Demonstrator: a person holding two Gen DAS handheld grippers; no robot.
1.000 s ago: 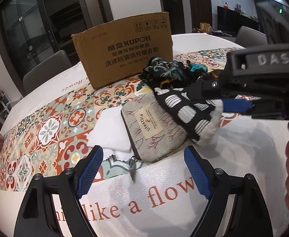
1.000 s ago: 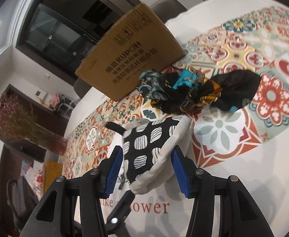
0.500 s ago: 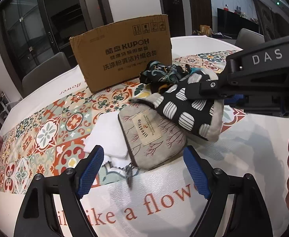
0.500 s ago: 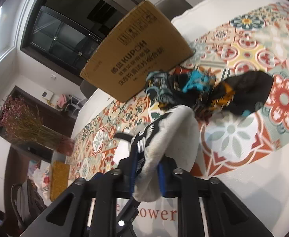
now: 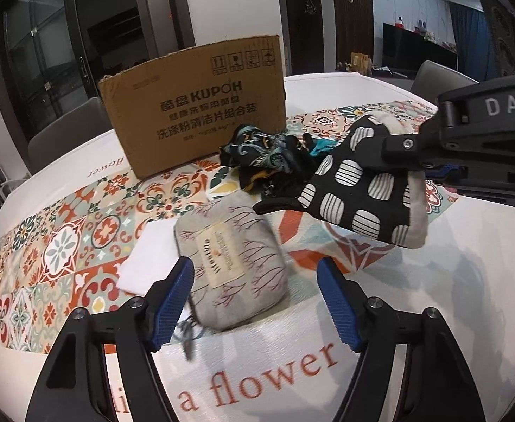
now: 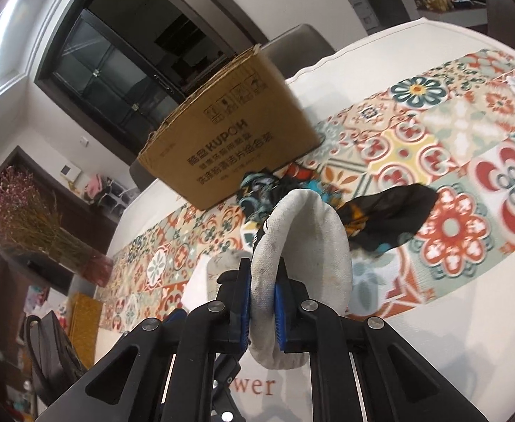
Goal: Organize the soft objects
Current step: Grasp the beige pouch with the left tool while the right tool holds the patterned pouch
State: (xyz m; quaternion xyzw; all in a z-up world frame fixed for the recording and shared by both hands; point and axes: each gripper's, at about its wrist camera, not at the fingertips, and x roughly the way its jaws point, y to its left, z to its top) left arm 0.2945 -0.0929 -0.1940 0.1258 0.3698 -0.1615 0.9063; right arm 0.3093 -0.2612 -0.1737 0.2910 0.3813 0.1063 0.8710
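Clamped tight in the right gripper [image 6: 261, 302], the oven mitt [image 5: 366, 190] hangs clear of the tablecloth [image 5: 433, 302] at centre right of the left view, white lining folded between the pads. This looks like the carry step: the mitt is picked and, I judge, bound for the cardboard box [image 5: 194, 119] at upper centre, which calls for a lift over its rim. Low in the same frame, the left gripper [image 5: 255, 302] has just been narrowing its jaws around the grey pouch [image 5: 236, 267] without pressing it. Beyond lie a white cloth [image 5: 148, 260] and the dark scarves [image 5: 268, 158].
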